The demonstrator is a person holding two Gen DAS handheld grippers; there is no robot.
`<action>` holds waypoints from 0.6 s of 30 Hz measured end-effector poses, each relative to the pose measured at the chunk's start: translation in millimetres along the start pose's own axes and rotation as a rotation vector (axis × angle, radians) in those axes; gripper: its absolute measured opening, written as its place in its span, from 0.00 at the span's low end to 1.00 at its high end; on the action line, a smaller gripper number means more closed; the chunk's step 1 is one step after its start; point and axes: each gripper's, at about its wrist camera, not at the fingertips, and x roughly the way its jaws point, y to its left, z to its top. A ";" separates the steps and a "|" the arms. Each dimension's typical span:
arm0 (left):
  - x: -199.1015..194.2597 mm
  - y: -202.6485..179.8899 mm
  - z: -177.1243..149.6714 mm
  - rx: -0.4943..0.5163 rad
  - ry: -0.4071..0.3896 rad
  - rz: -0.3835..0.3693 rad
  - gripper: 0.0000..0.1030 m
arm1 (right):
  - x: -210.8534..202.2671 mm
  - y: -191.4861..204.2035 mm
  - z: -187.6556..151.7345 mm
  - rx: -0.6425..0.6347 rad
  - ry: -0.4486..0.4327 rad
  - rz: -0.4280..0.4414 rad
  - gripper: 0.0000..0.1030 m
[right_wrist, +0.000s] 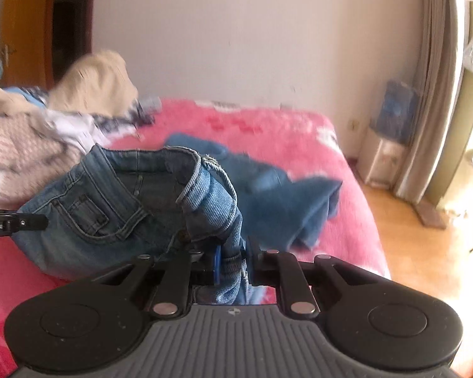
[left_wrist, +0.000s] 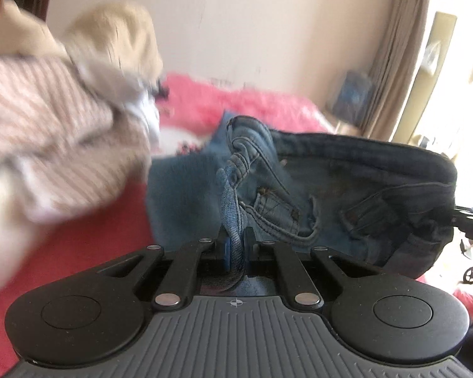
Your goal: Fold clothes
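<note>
Denim jeans [left_wrist: 315,195] hang between both tongs, waist end up, above the pink bed [right_wrist: 299,132], w/ the legs trailing onto the blanket ahead of the right tongs.

Left → right:
- Heap of other clothes [left_wrist: 56,132] sits up-left of the left tongs; keep the denim off it.
- Left tongs [left_wrist: 235,249] are pinching one bunched side of the waistband; fabric is wedged deep between the fingers.
- Waistband sags open in a loop between the two, pocket side showing. Right tongs' tip shows at the far right of the left view.
- Right tongs [right_wrist: 231,260] are pinching the other side of the waistband, also bunched.

Doing it well, as I judge it: both views are blurred, so slow down. Keep both grips tight; spread the tongs apart till the waistband goes taut and level, so the legs hang straight before laying flat. Grips are on thick seams, prob. secure, but uneven height = a twisted fold. Lay down on the bare bed right of the heap.
</note>
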 end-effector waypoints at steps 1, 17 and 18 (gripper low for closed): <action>-11.3 -0.5 3.0 0.006 -0.025 -0.003 0.05 | -8.1 1.5 2.8 -0.002 -0.019 0.005 0.15; -192.1 -24.6 55.0 0.133 -0.410 -0.052 0.05 | -181.7 1.1 35.5 0.017 -0.401 0.126 0.14; -201.7 -27.5 58.6 0.137 -0.434 -0.060 0.05 | -192.1 -1.1 37.9 0.024 -0.426 0.137 0.14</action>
